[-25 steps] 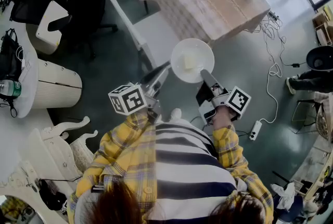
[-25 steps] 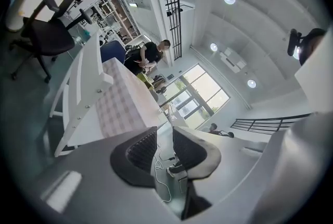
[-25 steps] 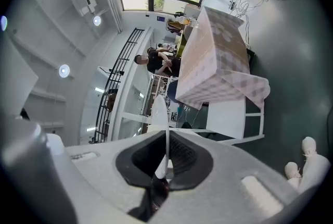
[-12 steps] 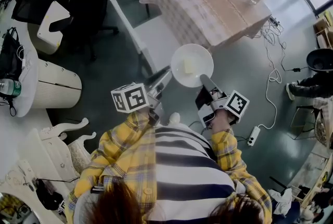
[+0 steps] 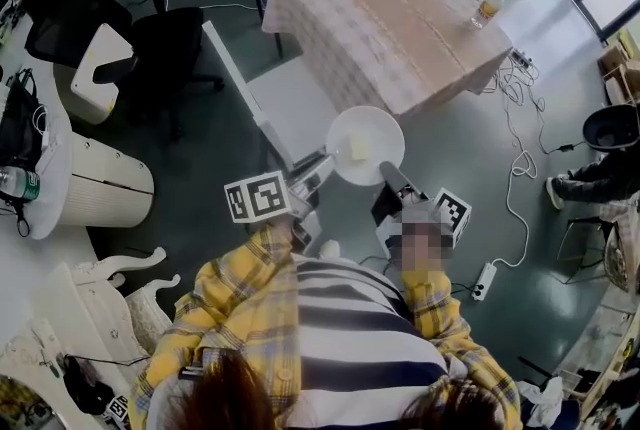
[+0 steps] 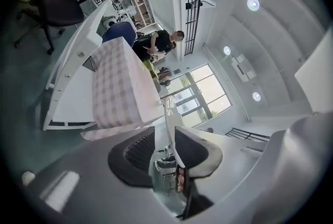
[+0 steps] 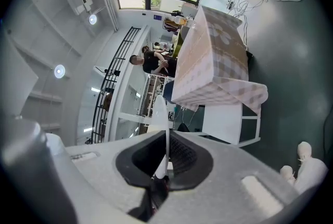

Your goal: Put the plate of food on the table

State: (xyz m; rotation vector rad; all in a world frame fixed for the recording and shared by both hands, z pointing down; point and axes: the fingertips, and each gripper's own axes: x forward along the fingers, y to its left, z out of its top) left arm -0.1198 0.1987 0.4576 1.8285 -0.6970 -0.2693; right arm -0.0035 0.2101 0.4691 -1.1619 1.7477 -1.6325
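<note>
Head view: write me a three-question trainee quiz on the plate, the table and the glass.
1. True or false: the plate rests on the table.
2. The glass stands on: A the table, B the floor, C a chair.
3. What does the right hand-held gripper clamp?
Key: 1 false, it is held in the air, short of the table. 2 A, near a corner. 3 The plate's rim.
</note>
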